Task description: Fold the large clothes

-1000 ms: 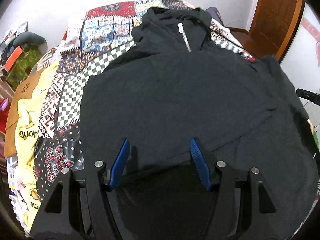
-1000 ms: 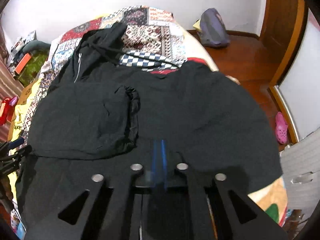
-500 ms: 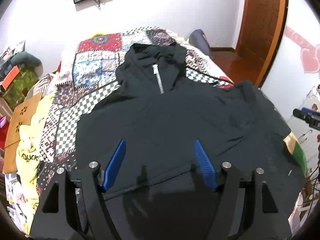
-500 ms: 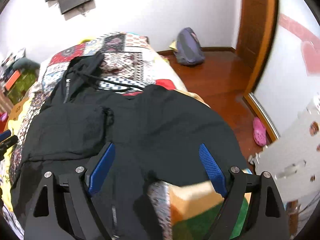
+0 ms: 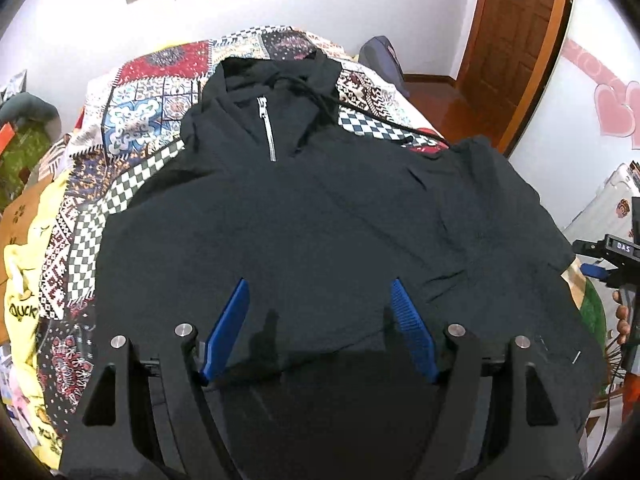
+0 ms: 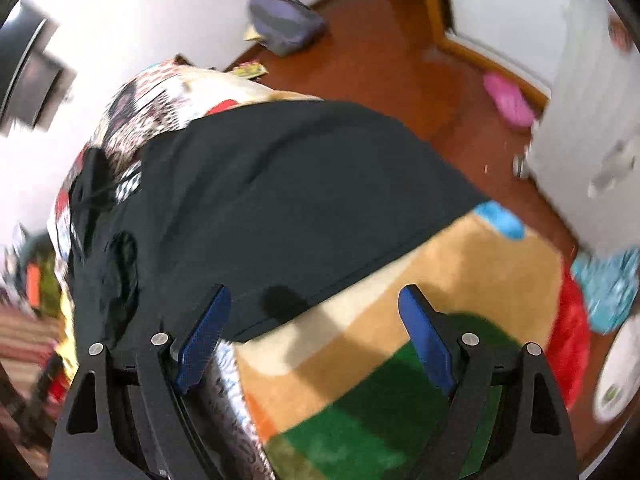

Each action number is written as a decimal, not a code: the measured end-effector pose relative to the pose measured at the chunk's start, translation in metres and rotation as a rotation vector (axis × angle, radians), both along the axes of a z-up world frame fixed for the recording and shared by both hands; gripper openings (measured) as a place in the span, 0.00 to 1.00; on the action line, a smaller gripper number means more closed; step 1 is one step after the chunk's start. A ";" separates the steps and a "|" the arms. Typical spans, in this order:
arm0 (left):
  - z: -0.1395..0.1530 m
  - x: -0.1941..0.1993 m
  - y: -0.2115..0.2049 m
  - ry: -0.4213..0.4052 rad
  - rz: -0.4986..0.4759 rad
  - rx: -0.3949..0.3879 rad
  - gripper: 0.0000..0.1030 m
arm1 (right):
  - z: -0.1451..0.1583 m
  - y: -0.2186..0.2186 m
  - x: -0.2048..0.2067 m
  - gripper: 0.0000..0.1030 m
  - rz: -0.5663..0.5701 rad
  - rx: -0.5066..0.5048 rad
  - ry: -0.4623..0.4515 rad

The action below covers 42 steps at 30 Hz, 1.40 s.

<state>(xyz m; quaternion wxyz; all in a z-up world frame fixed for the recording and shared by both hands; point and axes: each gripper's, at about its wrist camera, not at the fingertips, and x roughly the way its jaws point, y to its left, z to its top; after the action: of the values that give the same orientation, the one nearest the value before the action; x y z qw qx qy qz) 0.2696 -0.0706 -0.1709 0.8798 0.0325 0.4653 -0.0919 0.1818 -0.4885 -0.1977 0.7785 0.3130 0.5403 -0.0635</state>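
Observation:
A large black hooded top [image 5: 304, 216] with a short silver zip [image 5: 267, 128] lies spread on the patchwork bed cover [image 5: 136, 120], hood at the far end. My left gripper [image 5: 320, 292] is open and empty, raised above the near hem. The right wrist view is blurred: the top's right part [image 6: 280, 184] drapes over the bed's side, a folded-in sleeve [image 6: 120, 264] at left. My right gripper [image 6: 316, 296] is open and empty, over the hem edge and a coloured blanket [image 6: 400, 340]. It also shows at the right edge of the left wrist view [image 5: 600, 270].
Yellow printed clothes [image 5: 24, 264] lie at the bed's left edge. A grey backpack [image 6: 284, 28] sits on the wooden floor by the wall, a pink slipper [image 6: 508, 100] near a white cabinet [image 6: 592, 128]. A wooden door [image 5: 516, 40] stands far right.
My right gripper opened, let go of the top and swung away to the right over the bed's corner. My left gripper stayed open and rose back from the garment.

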 end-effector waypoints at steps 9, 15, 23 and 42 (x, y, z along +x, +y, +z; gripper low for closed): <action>-0.001 0.006 0.002 -0.001 0.017 -0.001 0.70 | -0.021 -0.016 0.027 0.74 -0.110 0.000 -0.023; 0.006 0.002 0.006 -0.028 0.021 0.014 0.70 | -0.008 -0.012 0.042 0.13 -0.125 -0.144 0.002; 0.024 -0.010 0.018 -0.077 0.030 0.027 0.70 | 0.077 0.033 0.043 0.08 0.024 -0.300 -0.227; 0.032 -0.044 0.077 -0.087 0.108 0.001 0.70 | 0.101 0.253 0.037 0.07 0.645 -0.173 -0.358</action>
<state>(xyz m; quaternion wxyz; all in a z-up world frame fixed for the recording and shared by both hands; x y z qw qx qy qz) 0.2259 0.0060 -0.1394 0.9028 0.0118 0.4278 -0.0424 0.2187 -0.2351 -0.0963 0.8642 0.0658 0.4591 0.1952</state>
